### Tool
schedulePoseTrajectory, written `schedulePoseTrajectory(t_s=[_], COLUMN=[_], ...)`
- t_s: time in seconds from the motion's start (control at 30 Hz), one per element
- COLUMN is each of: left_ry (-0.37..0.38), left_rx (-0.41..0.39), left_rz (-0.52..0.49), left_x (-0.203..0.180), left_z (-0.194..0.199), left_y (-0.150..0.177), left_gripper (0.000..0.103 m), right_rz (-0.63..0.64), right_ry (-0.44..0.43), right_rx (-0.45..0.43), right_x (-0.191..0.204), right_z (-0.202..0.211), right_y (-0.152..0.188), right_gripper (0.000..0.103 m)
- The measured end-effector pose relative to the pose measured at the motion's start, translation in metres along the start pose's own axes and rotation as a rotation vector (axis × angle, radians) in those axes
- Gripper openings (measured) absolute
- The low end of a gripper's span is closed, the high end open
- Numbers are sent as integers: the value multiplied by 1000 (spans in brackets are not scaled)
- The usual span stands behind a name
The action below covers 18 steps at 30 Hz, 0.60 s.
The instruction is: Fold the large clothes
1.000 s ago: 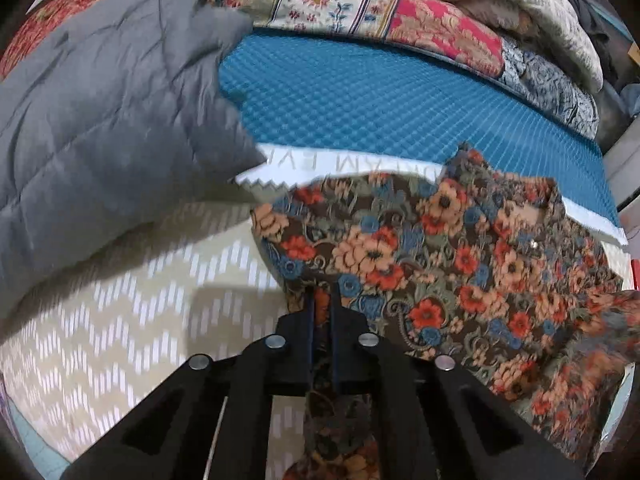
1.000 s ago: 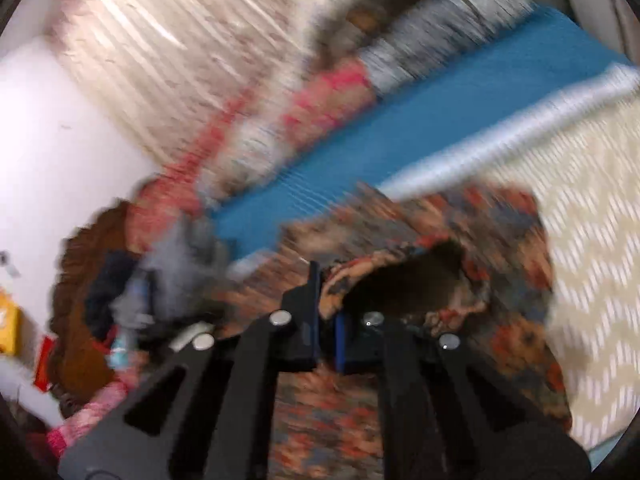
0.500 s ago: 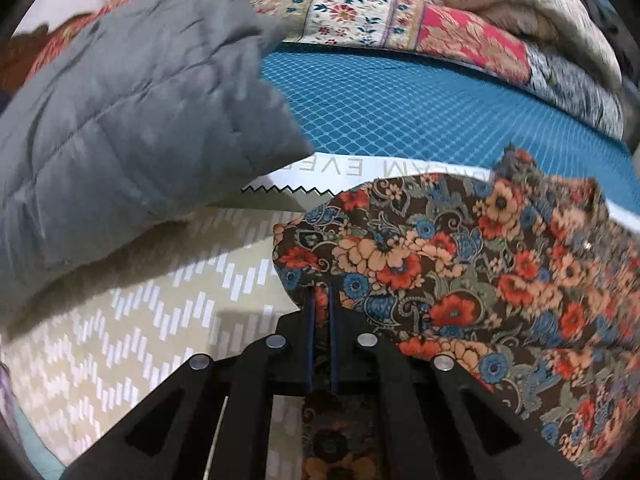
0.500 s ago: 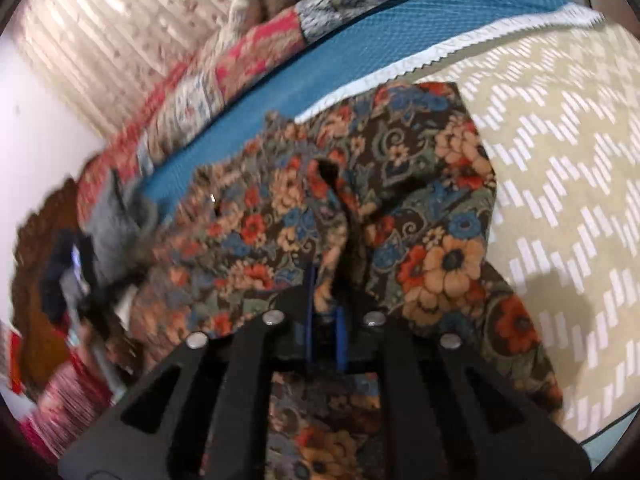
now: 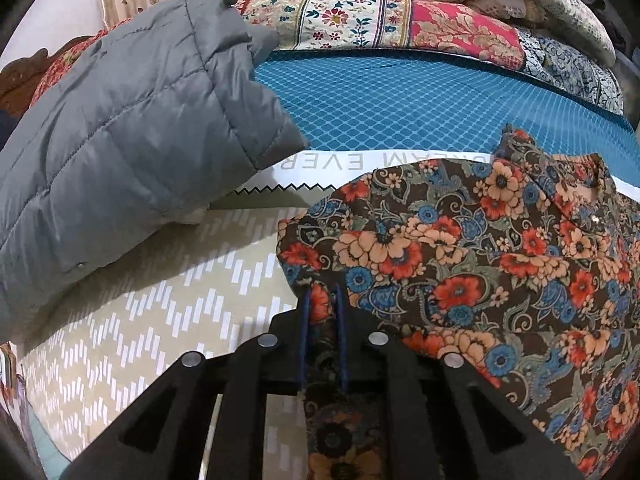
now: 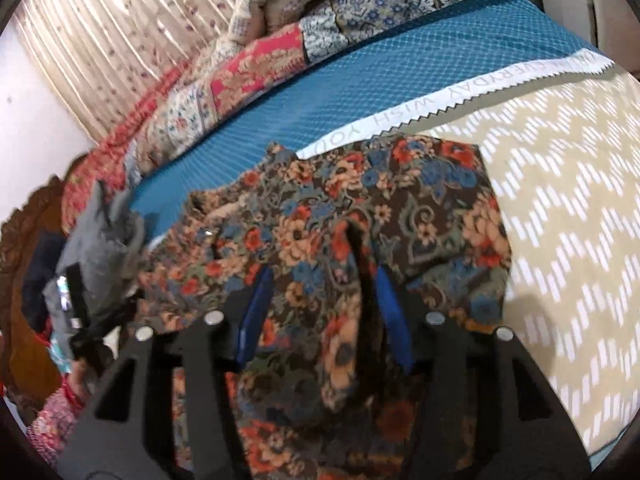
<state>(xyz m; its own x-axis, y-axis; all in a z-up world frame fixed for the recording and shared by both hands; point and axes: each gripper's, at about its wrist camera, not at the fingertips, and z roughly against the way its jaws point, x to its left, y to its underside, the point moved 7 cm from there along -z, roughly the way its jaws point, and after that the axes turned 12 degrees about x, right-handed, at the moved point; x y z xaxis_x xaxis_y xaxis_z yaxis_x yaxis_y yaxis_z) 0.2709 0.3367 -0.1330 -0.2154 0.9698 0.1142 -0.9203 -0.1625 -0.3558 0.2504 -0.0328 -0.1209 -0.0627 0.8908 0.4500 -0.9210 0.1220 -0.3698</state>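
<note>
Fabric of the floral garment (image 5: 460, 264) hides both fingertips: left claw (image 5: 322, 300) closing on it, right claw (image 6: 324, 280) opening.

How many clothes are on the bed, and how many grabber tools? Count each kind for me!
Flowery shirt: 1
Grey puffy jacket: 1
Grabber tools: 2, the left gripper and the right gripper
Total: 4
</note>
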Motion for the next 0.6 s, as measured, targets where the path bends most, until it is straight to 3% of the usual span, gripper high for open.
schedulePoseTrajectory(t_s=[0.07, 0.1, 0.3, 0.43, 0.5, 0.6], left_ry=[-4, -8, -43, -44, -47, -49], left_rx=[-3, -7, -31, -37, -39, -39], left_rz=[0, -2, -25, -24, -27, -26], left_x=[0, -1, -4, -4, -4, -4], left_z=[-1, -2, -2, -2, -2, -2], left_y=[0, 0, 2, 2, 2, 3], left_gripper=[2, 2, 1, 1, 0, 0], right_rz=[14, 12, -33, -73, -72, -82], right_ry=[31, 40, 93, 49, 35, -2], right_rx=[2, -10, -54, -54, -48, -51], right_x=[-2, -6, -25, -32, -31, -28], right_z=[-6, -6, -22, -24, -23, -14], right_y=[-2, -3, -3, -3, -3, -2], right_gripper=[8, 6, 4, 3, 5, 20])
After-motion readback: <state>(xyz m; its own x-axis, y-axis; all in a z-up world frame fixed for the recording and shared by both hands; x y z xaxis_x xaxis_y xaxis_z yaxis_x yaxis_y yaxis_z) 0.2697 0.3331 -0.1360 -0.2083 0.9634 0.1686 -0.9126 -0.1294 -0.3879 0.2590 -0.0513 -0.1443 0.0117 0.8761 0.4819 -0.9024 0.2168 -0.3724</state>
